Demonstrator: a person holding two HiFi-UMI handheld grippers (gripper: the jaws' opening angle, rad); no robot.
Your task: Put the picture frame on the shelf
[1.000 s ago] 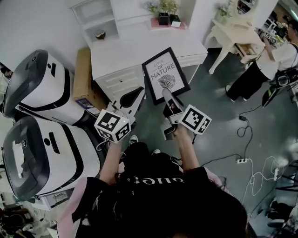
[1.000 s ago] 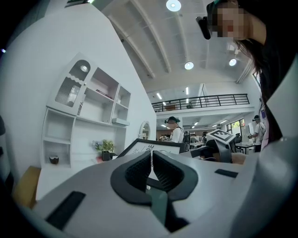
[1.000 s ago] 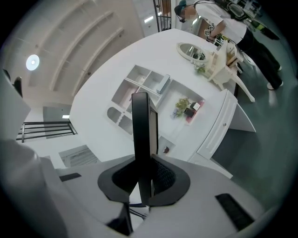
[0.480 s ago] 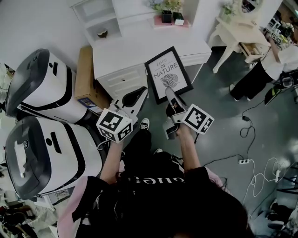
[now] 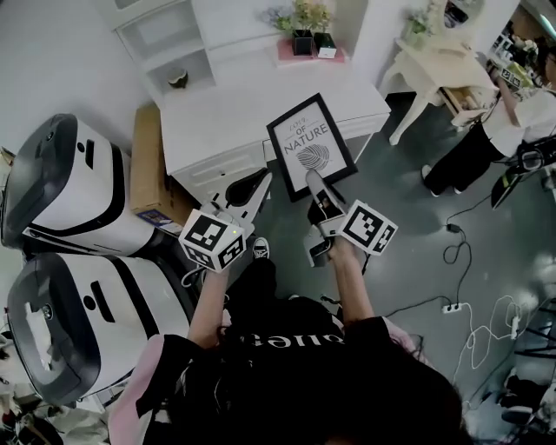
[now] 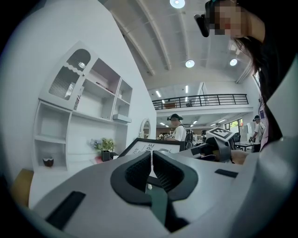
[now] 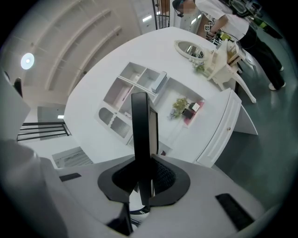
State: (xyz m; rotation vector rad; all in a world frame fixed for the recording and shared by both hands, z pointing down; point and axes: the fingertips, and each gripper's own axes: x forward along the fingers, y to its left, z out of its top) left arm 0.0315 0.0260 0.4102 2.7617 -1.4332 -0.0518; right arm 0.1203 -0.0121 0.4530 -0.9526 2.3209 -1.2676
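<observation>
A black picture frame (image 5: 310, 146) with a "NATURE" print is held tilted over the front edge of the white cabinet top (image 5: 226, 104). My right gripper (image 5: 314, 181) is shut on its lower edge; in the right gripper view the frame (image 7: 141, 125) stands edge-on between the pads (image 7: 160, 174). My left gripper (image 5: 254, 186) hangs just left of the frame, shut, with nothing in it (image 6: 152, 155). The white shelf unit (image 5: 165, 43) stands on the cabinet's back left; its open compartments (image 6: 88, 116) rise ahead in the left gripper view.
Two big white-and-black machines (image 5: 69, 182) (image 5: 78, 322) fill the left side, with a cardboard box (image 5: 149, 165) beside the cabinet. A potted plant (image 5: 302, 22) sits at the cabinet's back. A cream side table (image 5: 434, 61), a person (image 5: 486, 130) and floor cables (image 5: 452, 300) are at right.
The head view has shifted slightly. The right gripper keeps its hold on the frame, and both grippers stay in nearly the same place by the cabinet's front.
</observation>
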